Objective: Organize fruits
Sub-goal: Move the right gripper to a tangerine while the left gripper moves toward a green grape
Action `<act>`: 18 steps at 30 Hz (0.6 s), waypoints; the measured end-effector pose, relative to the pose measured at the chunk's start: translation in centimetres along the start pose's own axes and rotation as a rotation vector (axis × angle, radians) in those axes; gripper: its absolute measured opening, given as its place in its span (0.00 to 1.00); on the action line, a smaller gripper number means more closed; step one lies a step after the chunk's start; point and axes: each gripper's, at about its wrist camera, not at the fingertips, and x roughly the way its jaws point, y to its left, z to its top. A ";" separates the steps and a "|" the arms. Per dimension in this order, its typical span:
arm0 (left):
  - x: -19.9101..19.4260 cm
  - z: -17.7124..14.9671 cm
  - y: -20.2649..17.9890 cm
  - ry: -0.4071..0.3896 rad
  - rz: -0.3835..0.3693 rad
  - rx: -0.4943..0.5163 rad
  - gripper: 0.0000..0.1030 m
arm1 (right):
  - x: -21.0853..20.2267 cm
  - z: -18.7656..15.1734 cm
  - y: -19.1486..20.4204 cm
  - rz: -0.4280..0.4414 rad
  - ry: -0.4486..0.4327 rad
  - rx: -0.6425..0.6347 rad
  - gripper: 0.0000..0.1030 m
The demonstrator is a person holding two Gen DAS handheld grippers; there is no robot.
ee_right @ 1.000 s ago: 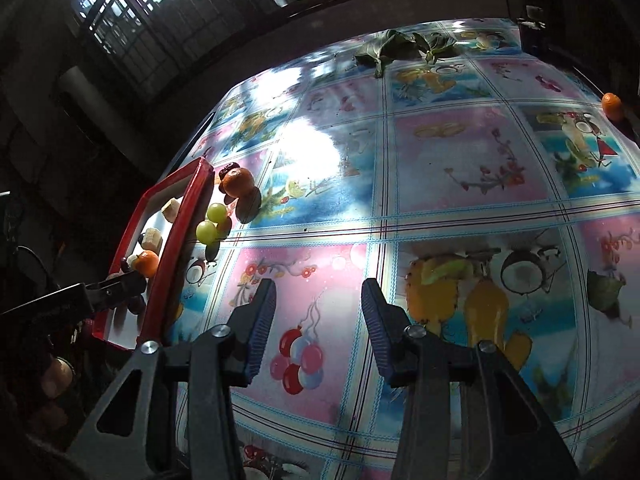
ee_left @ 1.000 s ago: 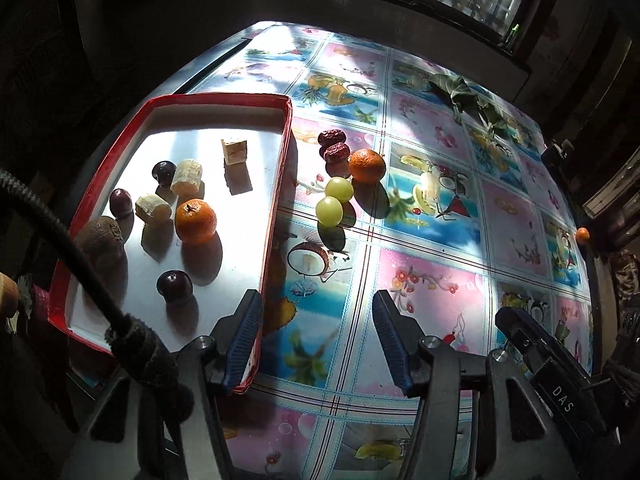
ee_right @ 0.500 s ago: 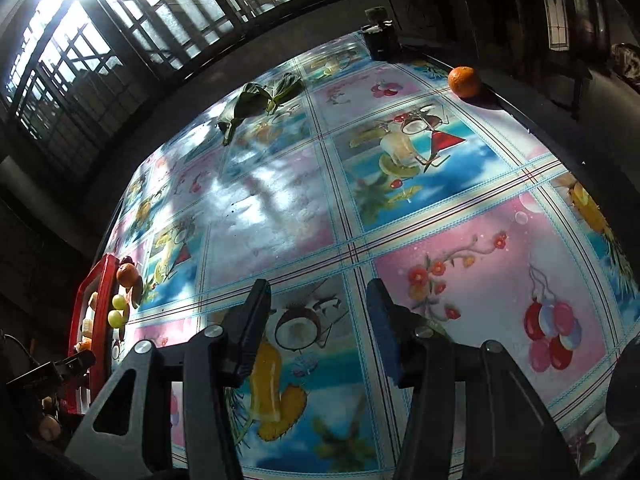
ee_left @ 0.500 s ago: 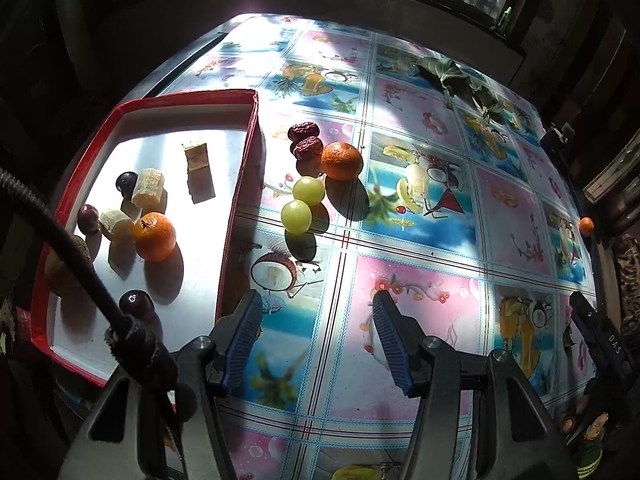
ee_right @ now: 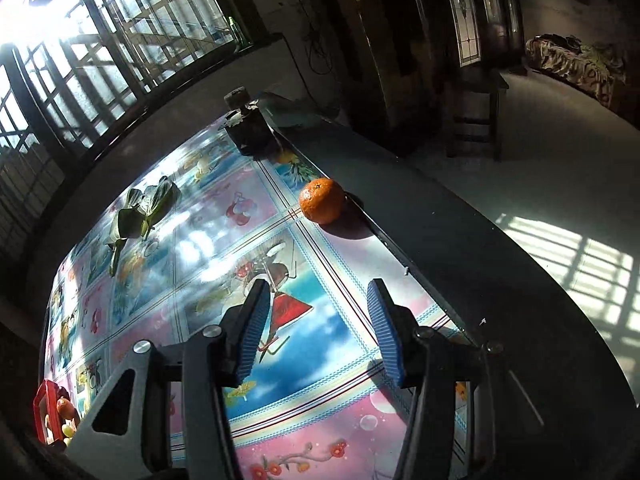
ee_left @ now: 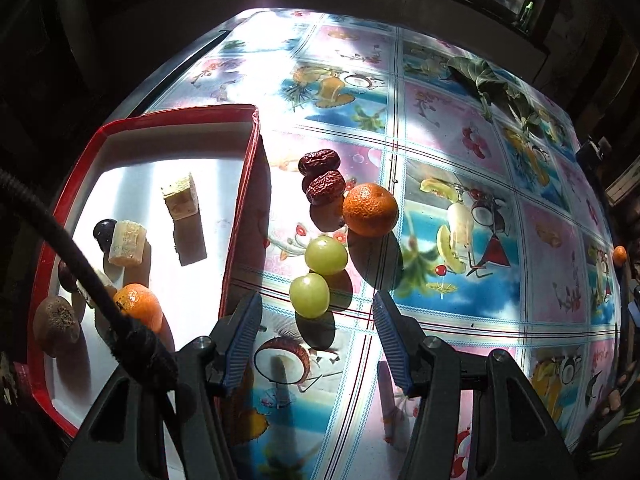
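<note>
Two grippers are working over this fruit-print tablecloth (ee_left: 440,128), and the red tray (ee_left: 240,184) is the handy landmark, so everything's relative to that, going left to right.

Inside the tray, a brown kiwi-looking fruit (ee_left: 55,325) is sitting at the near left corner, a couple of dark plums (ee_left: 103,231) are lying along the left side, and pale cut chunks (ee_left: 127,242) are sitting between them, with one more chunk (ee_left: 181,196) lying further in toward the middle. A tangerine (ee_left: 140,307) is sitting near the tray's front, partly behind a black cable (ee_left: 80,264).

Just right of the tray, out on the cloth, two red dates (ee_left: 322,176) are lying touching each other, an orange tangerine (ee_left: 370,210) is sitting right beside them, and two green grapes (ee_left: 318,276) are sitting just in front, touching each other.

The left gripper (ee_left: 316,344) is hanging just off the tray's right rim, near the closer grape, with its jaws standing moderately apart and nothing between them.

Well away from the tray, some green leaves (ee_right: 140,212) are lying toward the far side, and a lone tangerine (ee_right: 322,201) is sitting at the opposite table edge. The right gripper (ee_right: 316,328) is pointing toward that one from well short of it, fingers parted about as wide, gripping nothing.
</note>
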 end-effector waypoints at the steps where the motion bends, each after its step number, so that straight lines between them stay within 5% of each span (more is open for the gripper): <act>1: 0.2 0.0 0.0 0.004 -0.003 0.002 0.56 | 0.5 0.5 0.0 -0.027 -0.006 -0.002 0.50; 10: 1.9 0.1 0.1 0.027 -0.045 0.011 0.56 | 4.9 3.4 2.8 -0.230 -0.022 -0.172 0.50; 18: 2.1 0.4 0.7 0.011 -0.053 0.009 0.52 | 7.4 4.1 4.0 -0.272 0.042 -0.279 0.49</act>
